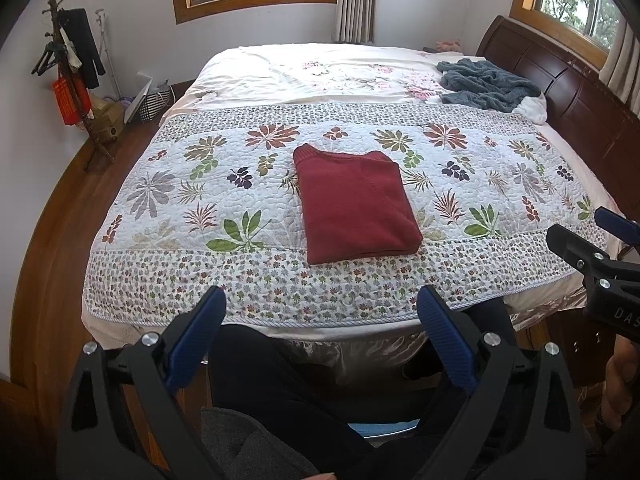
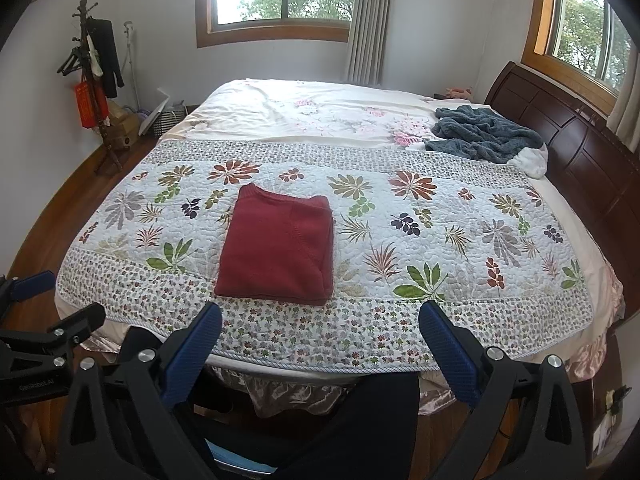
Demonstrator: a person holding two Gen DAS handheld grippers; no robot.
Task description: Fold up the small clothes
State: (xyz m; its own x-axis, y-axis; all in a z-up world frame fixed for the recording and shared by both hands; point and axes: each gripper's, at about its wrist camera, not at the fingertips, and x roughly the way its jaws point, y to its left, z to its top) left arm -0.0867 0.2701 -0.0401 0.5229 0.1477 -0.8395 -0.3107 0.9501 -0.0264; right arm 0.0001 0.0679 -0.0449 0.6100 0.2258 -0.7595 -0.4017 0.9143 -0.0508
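The red garment [image 1: 356,204] lay folded into a compact rectangle on the floral quilt [image 1: 192,184], near the front edge of the bed and roughly central across it. Its ribbed hem faced the far side; the layered fold edges faced the front corner nearest the right.

The left hand-held gripper [image 1: 322,320] was held back from the bed with its jaws spread wide and nothing between them. The right hand-held gripper [image 2: 320,332] was in the same condition: fully spread, empty, clear of the garment.

Judged hazards from this state:

1. A re-entry by either tool could catch the upper layer at the open corner and peel the fold apart.
2. The quilt was soft and puckered; a push along it could drag the bundle toward the bed edge.
3. The stacked layers looked thick, so any lift from one side alone would likely let the bundle sag and unfold.

The grey blanket [image 1: 486,86] by the headboard [image 1: 560,96] lay well apart and posed no interference.
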